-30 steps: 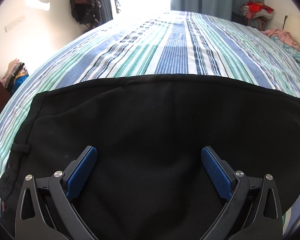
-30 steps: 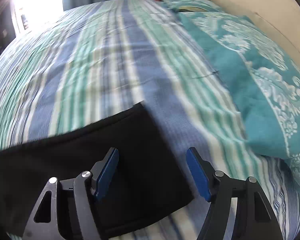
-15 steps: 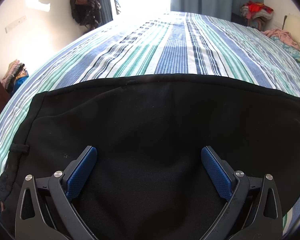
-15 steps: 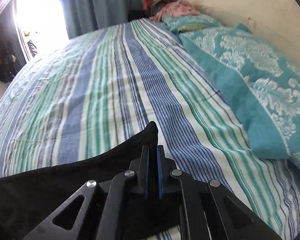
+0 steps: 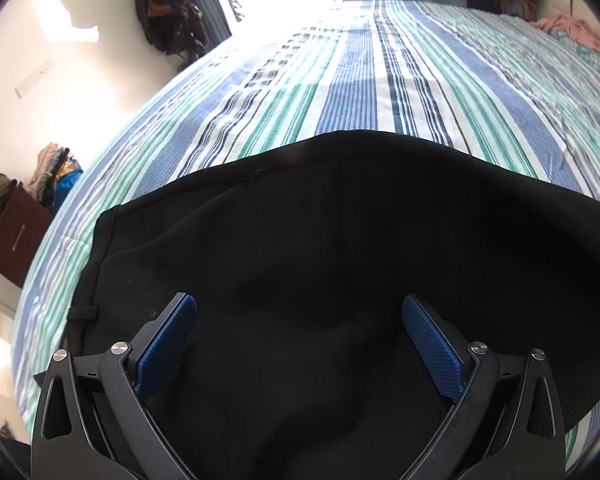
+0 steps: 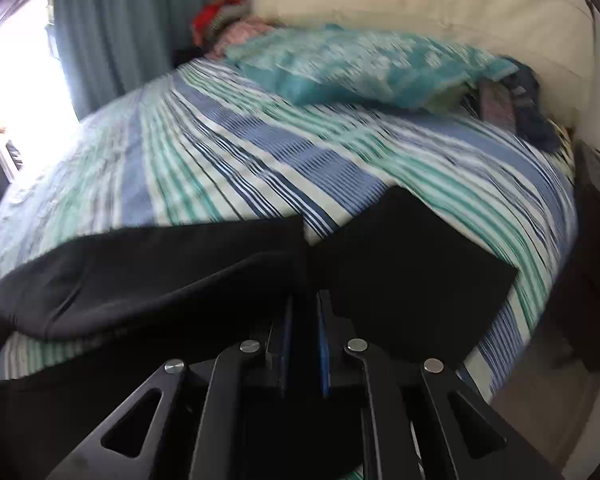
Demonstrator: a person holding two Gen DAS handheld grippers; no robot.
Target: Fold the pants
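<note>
Your left gripper [image 5: 298, 336], blue pads spread wide, hovers over the black fabric pants [image 5: 320, 260] lying on the blue, green and white striped bedsheet [image 5: 352, 80]. A dark wooden cabinet [image 5: 14, 232] sits at nine o'clock. Your right gripper [image 6: 305, 320] pinches the pants' raised edge; a teal patterned pillow [image 6: 360, 68] lies at twelve o'clock.

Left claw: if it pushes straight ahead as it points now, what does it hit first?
Most likely the black pants. The left claw is open, with the fabric spread right under and ahead of it; the striped bedsheet comes only beyond. How far above the fabric it hangs is unclear.
</note>
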